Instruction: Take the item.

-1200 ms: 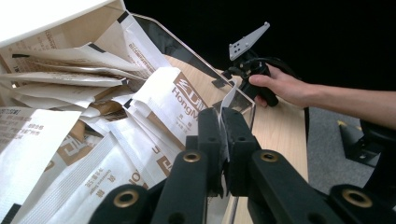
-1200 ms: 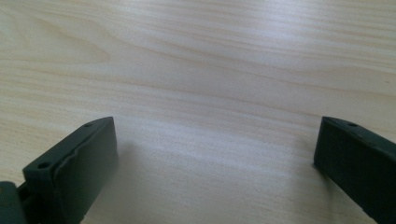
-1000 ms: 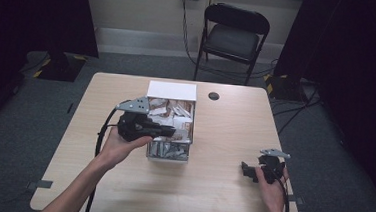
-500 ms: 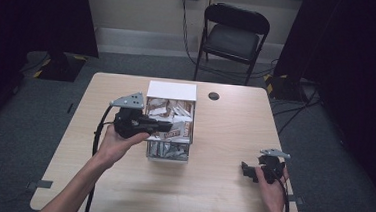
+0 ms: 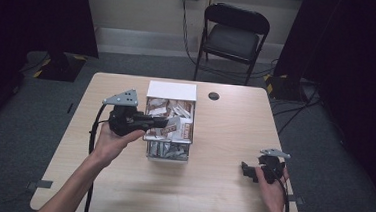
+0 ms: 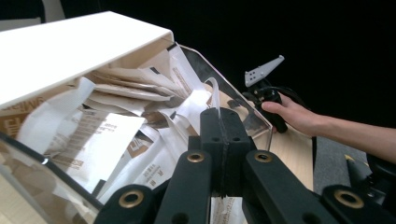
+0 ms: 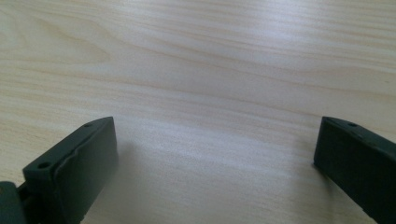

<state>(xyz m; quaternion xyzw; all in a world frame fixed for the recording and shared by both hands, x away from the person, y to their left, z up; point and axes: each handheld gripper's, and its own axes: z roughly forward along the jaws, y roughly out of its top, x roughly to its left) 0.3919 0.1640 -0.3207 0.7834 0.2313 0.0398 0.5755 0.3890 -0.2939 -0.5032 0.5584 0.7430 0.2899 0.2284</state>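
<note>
The left hand-held gripper (image 6: 219, 122) pinches a thin white-and-brown paper sachet (image 6: 198, 100) by its edge — light, floppy, tearable — while the right hand-held gripper (image 7: 215, 163) rests spread.

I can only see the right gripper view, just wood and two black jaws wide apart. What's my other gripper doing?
Observer: The left gripper is over a clear box full of paper packets.
Operator: Did it grab one?
Observer: It looks so. Its jaws are shut on a packet at the top of the pile.
Operator: Is my right one near the box?
Observer: No. The right gripper sits low near the right front corner of the table, apart from the box.
</note>
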